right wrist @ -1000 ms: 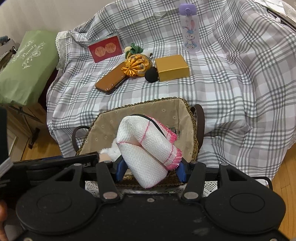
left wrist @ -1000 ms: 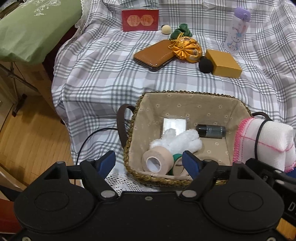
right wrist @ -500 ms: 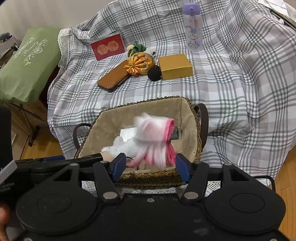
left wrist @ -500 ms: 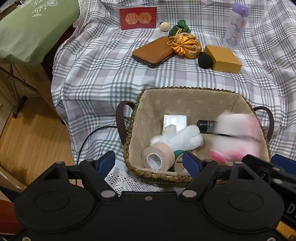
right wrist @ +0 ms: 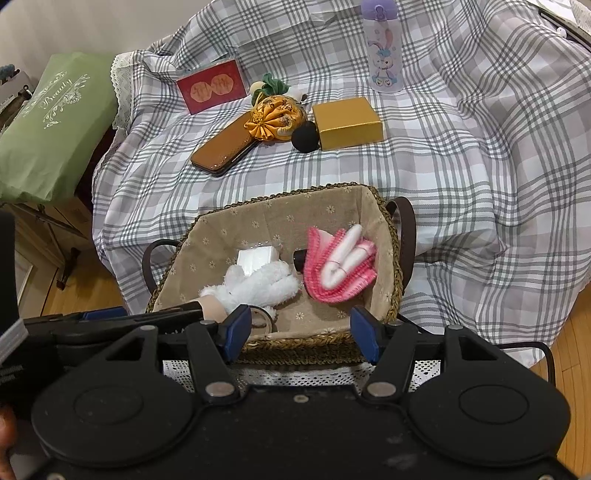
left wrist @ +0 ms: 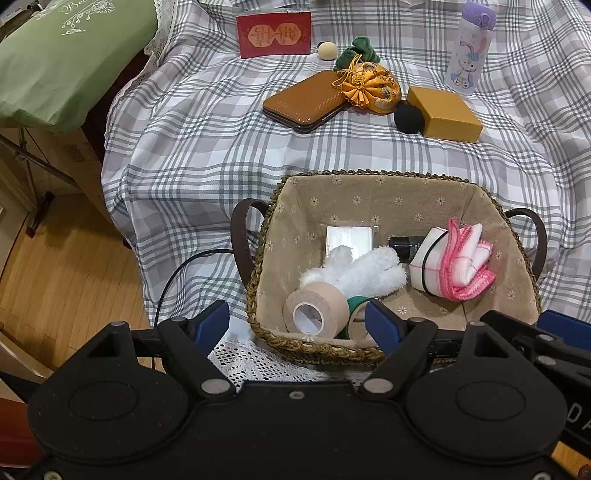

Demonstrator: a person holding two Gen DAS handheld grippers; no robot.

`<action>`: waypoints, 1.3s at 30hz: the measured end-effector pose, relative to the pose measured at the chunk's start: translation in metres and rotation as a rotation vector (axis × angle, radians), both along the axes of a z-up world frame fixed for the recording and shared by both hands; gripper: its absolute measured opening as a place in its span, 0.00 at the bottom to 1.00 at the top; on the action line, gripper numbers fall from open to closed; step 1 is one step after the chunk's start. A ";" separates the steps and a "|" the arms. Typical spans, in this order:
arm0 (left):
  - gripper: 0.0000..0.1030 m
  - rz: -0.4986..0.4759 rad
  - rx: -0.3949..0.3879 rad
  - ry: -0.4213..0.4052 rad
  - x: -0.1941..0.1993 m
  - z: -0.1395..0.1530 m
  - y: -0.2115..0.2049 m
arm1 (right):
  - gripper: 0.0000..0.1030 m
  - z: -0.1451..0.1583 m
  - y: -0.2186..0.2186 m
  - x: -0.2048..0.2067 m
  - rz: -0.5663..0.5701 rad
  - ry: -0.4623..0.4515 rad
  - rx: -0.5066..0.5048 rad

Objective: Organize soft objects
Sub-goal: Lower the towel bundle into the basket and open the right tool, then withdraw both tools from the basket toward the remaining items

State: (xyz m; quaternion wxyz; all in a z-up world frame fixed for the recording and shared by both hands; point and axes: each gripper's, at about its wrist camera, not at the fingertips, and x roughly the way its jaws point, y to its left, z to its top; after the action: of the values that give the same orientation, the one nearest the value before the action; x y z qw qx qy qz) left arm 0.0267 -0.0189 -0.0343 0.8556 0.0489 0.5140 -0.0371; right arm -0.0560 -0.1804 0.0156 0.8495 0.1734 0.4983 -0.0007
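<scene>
Nearest in the right wrist view, the right gripper [right wrist: 295, 332] hangs over the near rim of the woven basket [right wrist: 397, 266] with its blue fingers spread and nothing between them. The left gripper [left wrist: 297, 325] sits beside it over the basket's near left corner, its jaws opening and also empty; only the rim and the tape rolls show through the gap.

Inside the basket, the beige tape roll [left wrist: 316, 308] lies against the near wall with a green roll [left wrist: 356, 302] beside it. Just behind them rests the fluffy white towel [left wrist: 364, 269], and towards the right wall lies the pink-edged cloth roll [left wrist: 452, 266], bound with a black band and leaning on a dark bottle [left wrist: 402, 245]. A clear packet [left wrist: 351, 236] lies flat near the middle.

With the cloth roll down inside, the step in hand looks like clearing the basket and choosing the next soft piece. Lift the right gripper straight up before swinging away, so a finger does not catch the braided rim or drag the cloth's loose pink edge.

Further back on the plaid cloth, towards its far edge, the likely candidates are the orange fabric pouch [left wrist: 373, 86], touching the brown case [left wrist: 306, 101], and the black ball [left wrist: 408, 116], pressed against the yellow box [left wrist: 445, 114]. Approach the pouch from above and pinch its gathered middle, keeping clear of the case. The cartoon bottle [left wrist: 469, 48] and red card [left wrist: 275, 33] are hard things and should stay.
</scene>
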 end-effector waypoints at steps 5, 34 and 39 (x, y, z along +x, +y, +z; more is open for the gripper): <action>0.80 0.002 0.000 -0.005 0.000 0.001 0.000 | 0.58 -0.001 -0.001 0.000 -0.001 0.001 0.000; 0.97 0.013 0.023 -0.016 -0.001 0.004 0.003 | 0.60 -0.002 -0.007 0.000 -0.062 -0.003 0.001; 0.97 0.019 0.057 0.022 0.005 -0.002 0.002 | 0.60 -0.003 -0.012 0.003 -0.076 -0.006 0.000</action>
State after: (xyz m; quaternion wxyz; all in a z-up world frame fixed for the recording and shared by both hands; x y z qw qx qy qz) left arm 0.0314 -0.0171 -0.0364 0.8484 0.0678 0.5248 -0.0150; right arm -0.0528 -0.1925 0.0123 0.8503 0.1921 0.4890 -0.0324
